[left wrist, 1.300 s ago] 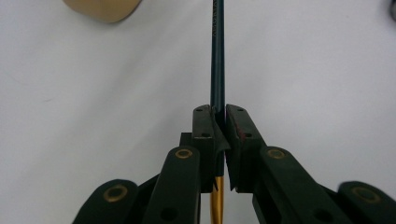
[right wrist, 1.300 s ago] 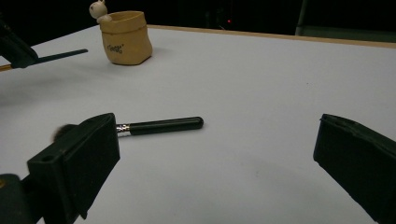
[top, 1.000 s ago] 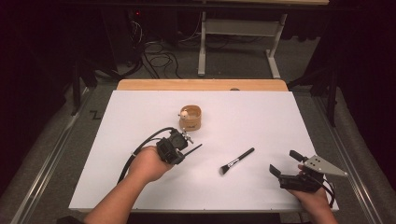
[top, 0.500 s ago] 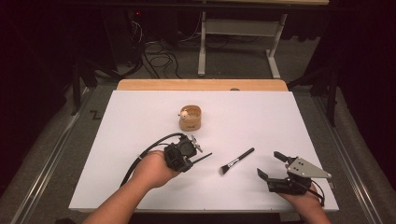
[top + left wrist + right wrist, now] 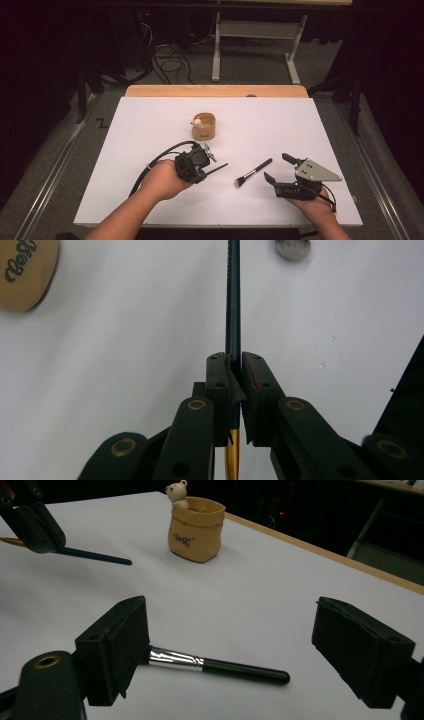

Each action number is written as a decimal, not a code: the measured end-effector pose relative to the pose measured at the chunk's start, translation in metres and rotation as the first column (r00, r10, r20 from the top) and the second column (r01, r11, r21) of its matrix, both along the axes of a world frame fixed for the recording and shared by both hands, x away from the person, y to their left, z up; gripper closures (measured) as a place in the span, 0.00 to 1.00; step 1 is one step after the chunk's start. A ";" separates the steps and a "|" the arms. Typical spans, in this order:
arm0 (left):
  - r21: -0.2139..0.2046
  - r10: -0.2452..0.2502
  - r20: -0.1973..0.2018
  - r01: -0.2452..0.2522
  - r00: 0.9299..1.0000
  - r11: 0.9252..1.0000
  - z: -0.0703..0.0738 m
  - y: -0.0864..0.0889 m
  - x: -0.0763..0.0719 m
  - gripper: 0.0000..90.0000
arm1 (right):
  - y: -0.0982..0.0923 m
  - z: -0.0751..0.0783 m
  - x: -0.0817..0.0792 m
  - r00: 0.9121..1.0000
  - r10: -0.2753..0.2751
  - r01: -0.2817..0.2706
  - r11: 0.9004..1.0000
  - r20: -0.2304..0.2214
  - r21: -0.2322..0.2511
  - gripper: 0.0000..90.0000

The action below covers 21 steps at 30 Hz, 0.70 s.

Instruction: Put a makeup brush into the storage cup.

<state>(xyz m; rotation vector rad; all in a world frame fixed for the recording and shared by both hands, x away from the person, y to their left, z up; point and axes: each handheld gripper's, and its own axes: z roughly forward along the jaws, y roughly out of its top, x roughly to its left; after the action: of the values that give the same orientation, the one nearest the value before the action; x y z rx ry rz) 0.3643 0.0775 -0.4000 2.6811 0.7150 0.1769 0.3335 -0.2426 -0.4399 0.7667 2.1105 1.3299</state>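
Note:
My left gripper [image 5: 206, 172] [image 5: 235, 366] is shut on a thin dark-teal brush [image 5: 219, 168] [image 5: 233, 295] with a gold ferrule, held low over the white table [image 5: 150, 125]; its handle points toward a black makeup brush [image 5: 254, 171] [image 5: 220, 666] lying flat. My right gripper [image 5: 276, 167] [image 5: 235, 616] stands open just right of that brush, its jaws either side of the handle end without touching it. A tan pot [image 5: 203, 126] [image 5: 196, 527] with a small bear on its rim stands farther back, and its edge [image 5: 22, 267] sits at the upper left of the left gripper view.
The table's wooden back edge [image 5: 215, 90] runs behind the pot. Cables [image 5: 172, 52] and a desk frame [image 5: 260, 30] sit on the floor beyond. A black cable [image 5: 157, 157] trails from the left gripper.
The left gripper has come nearer and slightly right with the thin brush. The right gripper has moved left, up to the makeup brush.

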 end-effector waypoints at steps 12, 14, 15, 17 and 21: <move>-0.019 -0.028 0.002 0.028 1.000 0.999 0.001 0.001 0.000 0.92 | 0.023 0.005 0.010 1.000 0.028 -0.028 1.000 -0.004 0.004 0.20; -0.018 -0.026 0.001 0.026 1.000 0.999 0.001 0.001 0.000 0.92 | 0.022 0.000 0.010 0.999 0.037 -0.037 0.999 -0.008 0.012 0.20; -0.020 -0.026 -0.004 0.026 1.000 0.999 0.001 0.001 0.001 0.92 | 0.022 -0.001 0.009 0.999 0.036 -0.036 0.999 -0.013 0.004 0.20; -0.022 -0.024 -0.007 0.024 1.000 0.999 0.001 0.000 0.001 0.92 | 0.022 -0.005 0.008 0.999 0.042 -0.042 0.999 -0.016 -0.011 0.21; -0.019 -0.028 -0.012 0.028 1.000 0.999 0.001 -0.002 0.001 0.92 | 0.022 -0.007 0.006 0.998 0.062 -0.062 0.998 -0.016 0.002 0.23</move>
<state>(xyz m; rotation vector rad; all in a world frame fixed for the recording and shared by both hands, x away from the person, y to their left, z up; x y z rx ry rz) 0.3649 0.0751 -0.3986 2.6752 0.6793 0.1456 0.3393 -0.2202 -0.4470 0.7200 2.1619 1.3621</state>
